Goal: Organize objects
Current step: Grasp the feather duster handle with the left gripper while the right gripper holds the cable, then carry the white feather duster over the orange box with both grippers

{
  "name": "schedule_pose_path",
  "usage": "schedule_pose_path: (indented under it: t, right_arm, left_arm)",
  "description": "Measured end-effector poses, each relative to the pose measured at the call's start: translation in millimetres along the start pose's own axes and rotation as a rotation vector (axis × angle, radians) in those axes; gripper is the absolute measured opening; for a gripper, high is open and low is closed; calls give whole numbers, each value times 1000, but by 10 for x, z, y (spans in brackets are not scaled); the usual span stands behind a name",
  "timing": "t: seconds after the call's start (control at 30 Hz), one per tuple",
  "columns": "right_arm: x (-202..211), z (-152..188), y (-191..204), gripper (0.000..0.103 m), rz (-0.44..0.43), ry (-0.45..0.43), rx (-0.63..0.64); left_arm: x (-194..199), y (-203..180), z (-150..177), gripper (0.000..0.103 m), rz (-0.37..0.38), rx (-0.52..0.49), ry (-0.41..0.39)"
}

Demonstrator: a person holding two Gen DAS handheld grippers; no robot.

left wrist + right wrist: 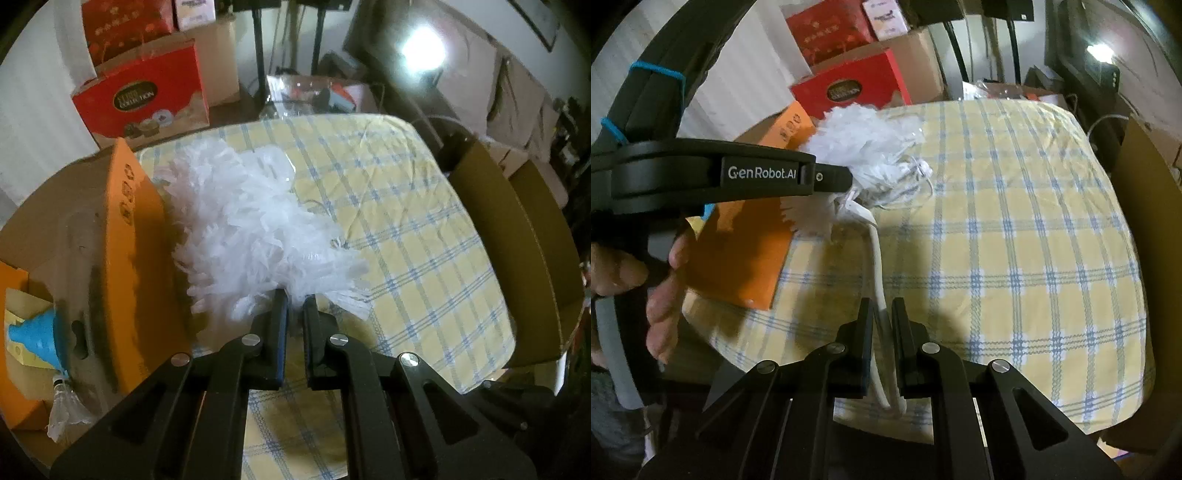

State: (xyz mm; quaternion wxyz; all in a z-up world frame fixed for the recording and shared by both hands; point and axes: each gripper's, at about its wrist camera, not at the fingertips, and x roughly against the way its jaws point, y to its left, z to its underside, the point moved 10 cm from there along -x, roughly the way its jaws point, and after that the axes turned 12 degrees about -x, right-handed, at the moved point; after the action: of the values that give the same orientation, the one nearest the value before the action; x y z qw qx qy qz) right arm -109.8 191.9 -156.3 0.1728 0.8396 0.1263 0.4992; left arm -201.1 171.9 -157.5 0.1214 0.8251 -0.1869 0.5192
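A: Where was the duster [255, 218] at this point?

B: It was held over the checked bench [424, 229], its white fluffy head just beside the orange flap of the box [129, 236], at the box's right. The head end was pinched by the left gripper [295, 306], jaws nearly closed on the strands where they gather. In the right wrist view the white handle [877, 266] was clamped by the right gripper [882, 314], jaws drawn close around it.

A: And the box itself?

B: It was open, with a blue funnel [40, 336] and a small bottle [62, 406] seen inside at its far left.

A: How could the step be done well, then?

B: Judging by the layout, the duster was probably meant for the box. The head would best be lifted above the flap rather than pushed against it, since the strands would snag and drag. Both ends should be moved together, so the handle is not bent. The funnel's corner should be avoided.
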Motion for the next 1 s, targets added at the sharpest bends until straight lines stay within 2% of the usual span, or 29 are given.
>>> schedule_pose_path:
  t: [0.2,0.53,0.77,1.0]
  right_arm:
    - [164,-101,146,9,-8,-41,23]
    - [507,-227,460,8,-25,-106,73]
    - [637,-261,616,8,-17,-127,99]
    - [663,-271,911,8,-31,-134,150]
  left_arm:
    - [212,41,-84,6,61,42,-66]
    - [694,8,-199,6,114,49,-169]
    - [992,102,-223,6,121,73,-231]
    - [1264,347,-120,6,88,100,-272]
